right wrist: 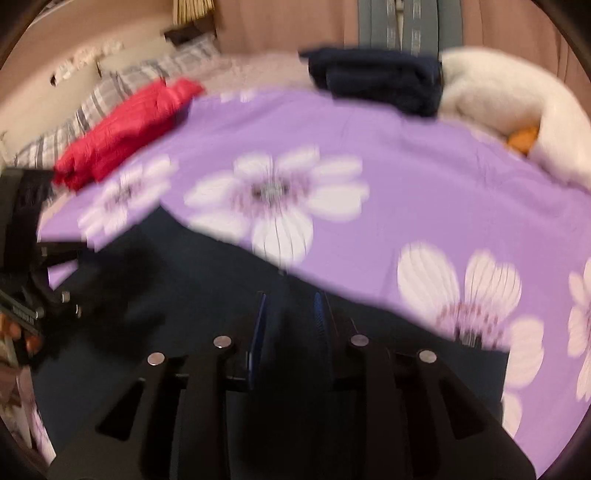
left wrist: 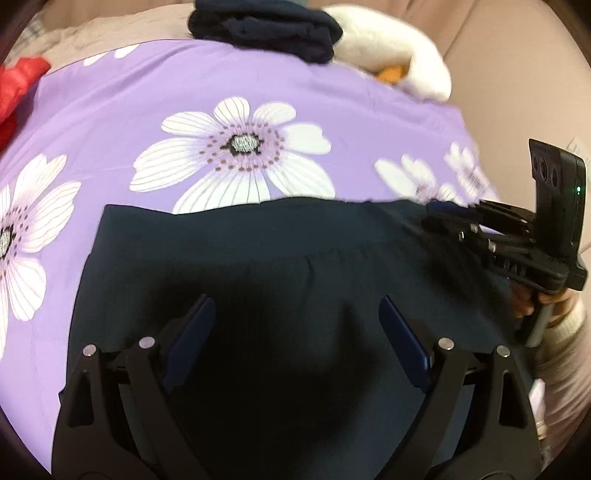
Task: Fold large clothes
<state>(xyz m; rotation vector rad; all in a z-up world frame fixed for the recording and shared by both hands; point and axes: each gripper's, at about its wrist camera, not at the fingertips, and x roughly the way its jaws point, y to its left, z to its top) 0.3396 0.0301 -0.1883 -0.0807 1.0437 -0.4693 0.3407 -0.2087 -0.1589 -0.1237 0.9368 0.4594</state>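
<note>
We've got open purple bedspread (left wrist: 122,110) ahead of both tools; a folded dark pile (left wrist: 266,27) and white plush (left wrist: 399,59) block the far edge, red garment (right wrist: 122,129) far-left.

Blurred dark garment (right wrist: 207,295) on floral purple bedsheet (right wrist: 424,184), right hand-held gripper (right wrist: 291,317) narrowly parted above

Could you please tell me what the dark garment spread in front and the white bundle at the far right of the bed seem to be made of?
The dark garment looks like a matte, fine-knit navy fabric: no shine, with a faint gathered seam across it. The white bundle looks like a soft, fluffy fleece or plush, with fuzzy rounded edges; blur leaves the exact fibre open.
</note>
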